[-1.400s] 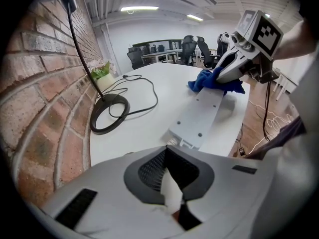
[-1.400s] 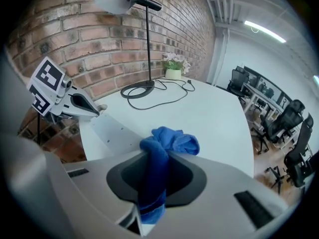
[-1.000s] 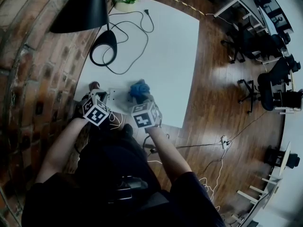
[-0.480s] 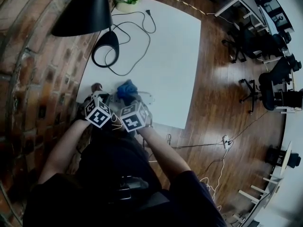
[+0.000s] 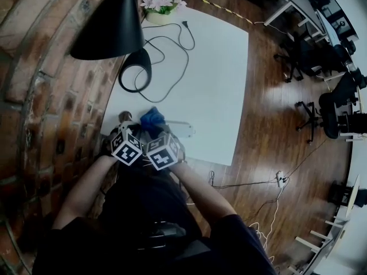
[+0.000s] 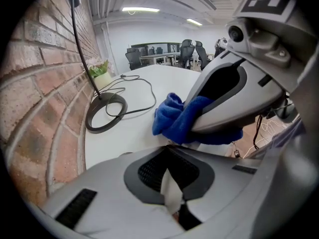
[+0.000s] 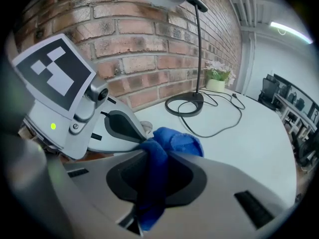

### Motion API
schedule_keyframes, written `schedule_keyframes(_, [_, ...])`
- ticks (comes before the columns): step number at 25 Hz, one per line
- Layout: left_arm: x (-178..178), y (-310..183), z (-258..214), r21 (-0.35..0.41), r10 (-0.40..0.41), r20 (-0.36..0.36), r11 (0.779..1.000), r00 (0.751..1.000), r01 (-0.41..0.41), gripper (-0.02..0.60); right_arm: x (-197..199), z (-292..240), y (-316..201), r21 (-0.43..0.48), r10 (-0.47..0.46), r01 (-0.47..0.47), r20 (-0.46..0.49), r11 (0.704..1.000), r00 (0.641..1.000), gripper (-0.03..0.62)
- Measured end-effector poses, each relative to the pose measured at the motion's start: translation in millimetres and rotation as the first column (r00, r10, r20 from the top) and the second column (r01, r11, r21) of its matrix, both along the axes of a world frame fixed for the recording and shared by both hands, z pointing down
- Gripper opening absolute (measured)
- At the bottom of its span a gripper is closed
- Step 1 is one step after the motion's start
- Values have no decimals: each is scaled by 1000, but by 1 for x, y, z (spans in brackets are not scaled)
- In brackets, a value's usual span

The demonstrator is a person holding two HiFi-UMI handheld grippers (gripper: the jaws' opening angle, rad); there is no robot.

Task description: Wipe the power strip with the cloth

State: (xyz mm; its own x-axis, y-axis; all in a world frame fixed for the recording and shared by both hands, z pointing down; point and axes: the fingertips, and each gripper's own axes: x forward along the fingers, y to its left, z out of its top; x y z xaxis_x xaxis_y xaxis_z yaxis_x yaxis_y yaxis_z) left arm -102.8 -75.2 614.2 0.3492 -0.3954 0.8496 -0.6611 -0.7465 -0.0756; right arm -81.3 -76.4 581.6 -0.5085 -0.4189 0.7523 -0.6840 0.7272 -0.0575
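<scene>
In the head view a white power strip (image 5: pixel 178 130) lies near the front left edge of the white table (image 5: pixel 212 79). A bunched blue cloth (image 5: pixel 152 117) rests on its left part. My right gripper (image 5: pixel 153 126) is shut on that cloth (image 7: pixel 174 141), which runs down between its jaws. My left gripper (image 5: pixel 129 132) sits just left of it, almost touching. Its jaws (image 6: pixel 169 147) are shut on a thin white piece (image 6: pixel 172 195), apparently the strip's cord. The right gripper's finger and the cloth (image 6: pixel 174 121) fill the left gripper view.
A black desk lamp has its base (image 5: pixel 135 76) at the table's left, and its shade (image 5: pixel 112 30) hangs over it. A black cable (image 5: pixel 172 44) loops toward a flower pot (image 5: pixel 160 4). A brick wall (image 5: pixel 46 96) borders the left. Office chairs (image 5: pixel 338 96) and floor cables (image 5: pixel 246 182) are at the right.
My right gripper has slid left with the blue cloth along the power strip, ending right beside the left gripper. The left gripper has kept still.
</scene>
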Motion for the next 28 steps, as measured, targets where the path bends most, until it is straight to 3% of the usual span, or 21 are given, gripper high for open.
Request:
schedule_keyframes(19, [-6,-1,-2,-19,11,2,1000,1000,-11,6,-25,-4,1,-40,-125,126,41,991,991,66])
schedule_keyframes(23, [-5,9,6,-84,27,6,996,1000,-26,1,-24,-4,0,-35,-123,124,45,992,991,67])
schedule_keyframes(28, [-6,9,10,2,18,12,1000,1000,-18,8,-24,-1,-2,-11,-111,111,28,994,993,67])
